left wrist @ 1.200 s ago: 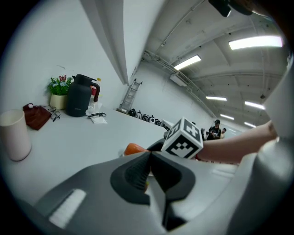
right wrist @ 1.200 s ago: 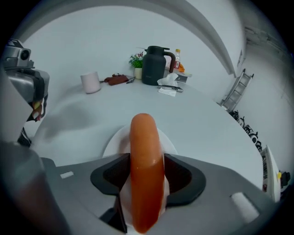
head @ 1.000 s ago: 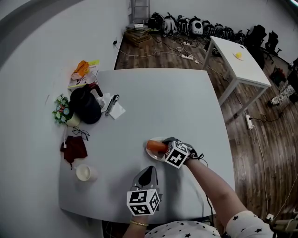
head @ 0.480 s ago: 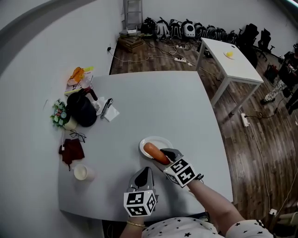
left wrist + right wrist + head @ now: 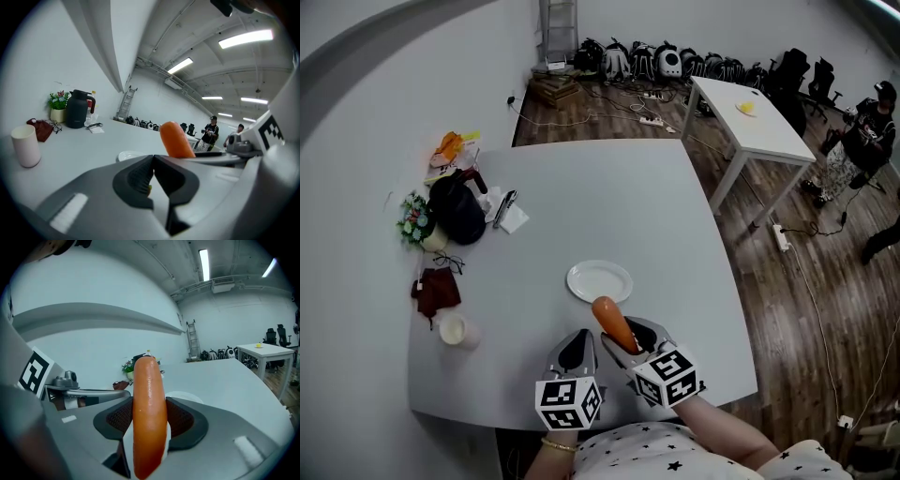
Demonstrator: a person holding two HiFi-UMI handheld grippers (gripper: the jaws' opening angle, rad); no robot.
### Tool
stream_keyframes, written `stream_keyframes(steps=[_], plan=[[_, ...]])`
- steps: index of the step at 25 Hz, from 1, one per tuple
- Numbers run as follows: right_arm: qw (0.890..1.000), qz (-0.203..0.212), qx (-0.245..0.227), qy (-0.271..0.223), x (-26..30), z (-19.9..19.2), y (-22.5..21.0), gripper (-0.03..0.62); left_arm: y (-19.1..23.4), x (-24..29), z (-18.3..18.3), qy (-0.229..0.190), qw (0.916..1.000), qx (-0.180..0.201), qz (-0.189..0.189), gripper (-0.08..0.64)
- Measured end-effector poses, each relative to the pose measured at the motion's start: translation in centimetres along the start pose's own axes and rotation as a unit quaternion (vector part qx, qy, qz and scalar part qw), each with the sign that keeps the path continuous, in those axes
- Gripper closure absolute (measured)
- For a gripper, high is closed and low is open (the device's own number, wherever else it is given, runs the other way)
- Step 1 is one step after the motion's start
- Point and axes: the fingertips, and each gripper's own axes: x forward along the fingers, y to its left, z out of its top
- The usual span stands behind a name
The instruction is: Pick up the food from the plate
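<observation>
An orange sausage (image 5: pixel 614 323) sticks out from my right gripper (image 5: pixel 628 343), whose jaws are shut on it near the table's front edge. In the right gripper view the sausage (image 5: pixel 149 413) stands upright between both pads, hiding the gap. The white plate (image 5: pixel 599 280) lies bare just beyond it on the grey table (image 5: pixel 609 197). My left gripper (image 5: pixel 577 351) sits beside the right one, jaws shut with nothing between them. From the left gripper view the sausage (image 5: pixel 176 139) rises just right of its closed tips, with the plate (image 5: pixel 133 155) behind.
At the table's left stand a black kettle (image 5: pixel 456 211), a small flower pot (image 5: pixel 418 223), a dark red cloth (image 5: pixel 434 290), glasses and a white cup (image 5: pixel 453 330). A white side table (image 5: pixel 748 122) and people (image 5: pixel 853 141) stand on the wooden floor to the right.
My right gripper has lifted the sausage off the plate and drawn it back toward the table's front edge. The plate now lies bare. The left gripper stayed near the front edge.
</observation>
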Motion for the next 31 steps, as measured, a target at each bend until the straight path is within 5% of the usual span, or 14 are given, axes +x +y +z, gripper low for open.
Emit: stream_keyframes(steps=[31], plan=[[1.0, -0.011, -0.011, -0.026, -2.4, 0.8, 0.9, 0.379, -0.7, -1.5, 0.4, -0.014, 0.9998, 0.011, 0.006, 0.552]])
